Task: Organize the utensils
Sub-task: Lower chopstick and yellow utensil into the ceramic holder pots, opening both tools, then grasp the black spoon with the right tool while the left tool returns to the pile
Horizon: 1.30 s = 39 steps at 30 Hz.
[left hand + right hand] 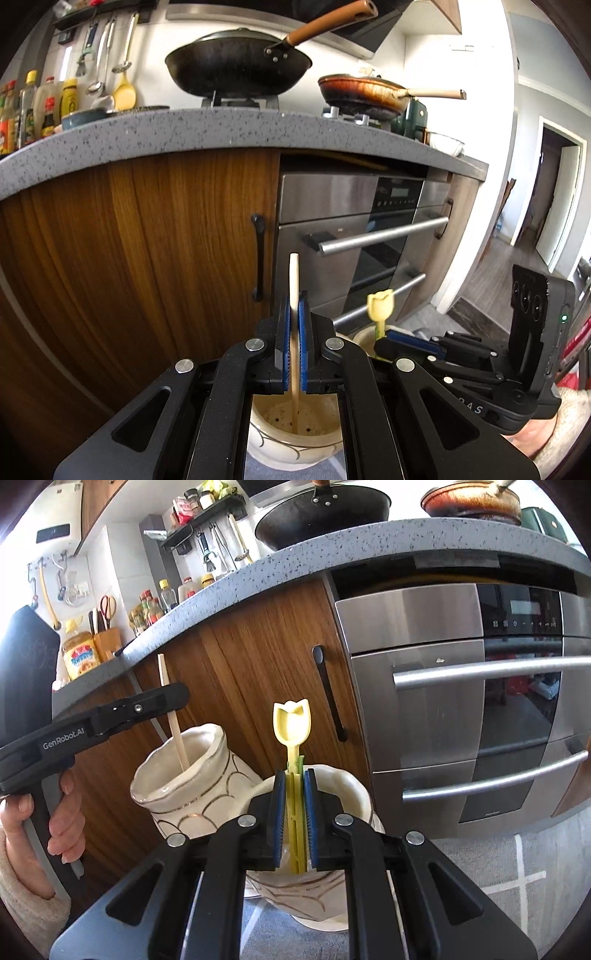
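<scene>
Left claw (294, 343) clamped on chopstick (294, 280), lower end inside left jar (291, 439). Right claw (295, 821) clamped on yellow spoon (291, 720) over right jar (343, 786). Both utensils light, stiff, slippery; grip mid-shaft. Jars likely fragile.

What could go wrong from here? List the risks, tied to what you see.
1. The left gripper holds the chopstick leaning in its vase; pulling sideways could tip that vase.
2. The right gripper grips the yellow spoon by its thin handle; it might swivel or slip.
3. The two vases stand close together, so the grippers could bump.
</scene>
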Motion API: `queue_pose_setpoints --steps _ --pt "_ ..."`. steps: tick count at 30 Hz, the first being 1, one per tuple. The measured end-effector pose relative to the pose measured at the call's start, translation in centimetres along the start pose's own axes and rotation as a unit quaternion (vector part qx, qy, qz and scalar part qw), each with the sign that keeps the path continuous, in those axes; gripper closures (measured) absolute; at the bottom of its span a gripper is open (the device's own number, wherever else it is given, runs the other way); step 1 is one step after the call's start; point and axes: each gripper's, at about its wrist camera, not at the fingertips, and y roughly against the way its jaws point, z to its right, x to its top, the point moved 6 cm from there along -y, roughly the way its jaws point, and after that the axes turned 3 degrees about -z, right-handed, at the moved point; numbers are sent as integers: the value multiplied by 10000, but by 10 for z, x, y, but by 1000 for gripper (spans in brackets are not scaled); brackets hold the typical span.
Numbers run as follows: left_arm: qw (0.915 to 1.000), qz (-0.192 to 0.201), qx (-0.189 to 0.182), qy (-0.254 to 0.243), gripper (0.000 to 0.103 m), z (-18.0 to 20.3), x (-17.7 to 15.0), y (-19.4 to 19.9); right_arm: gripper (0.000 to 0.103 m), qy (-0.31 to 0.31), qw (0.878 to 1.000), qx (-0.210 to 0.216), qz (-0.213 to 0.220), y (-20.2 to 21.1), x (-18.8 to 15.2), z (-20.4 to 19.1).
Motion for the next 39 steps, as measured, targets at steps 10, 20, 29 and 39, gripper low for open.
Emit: queue_pose_setpoints --steps 10,20,29,39 --pt "9999 -25 68 -73 98 0 -3 -2 93 43 10000 -15 -54 0 1 -1" --pt "9997 110 171 131 73 -10 2 13 78 59 9998 71 180 25 3 -5" --pt "9990 283 359 -9 34 8 -27 62 42 159 9993 -230 239 92 -21 -10" --pt "9975 -637 -177 230 34 40 -122 69 5 297 9947 -988 -55 152 -82 3"
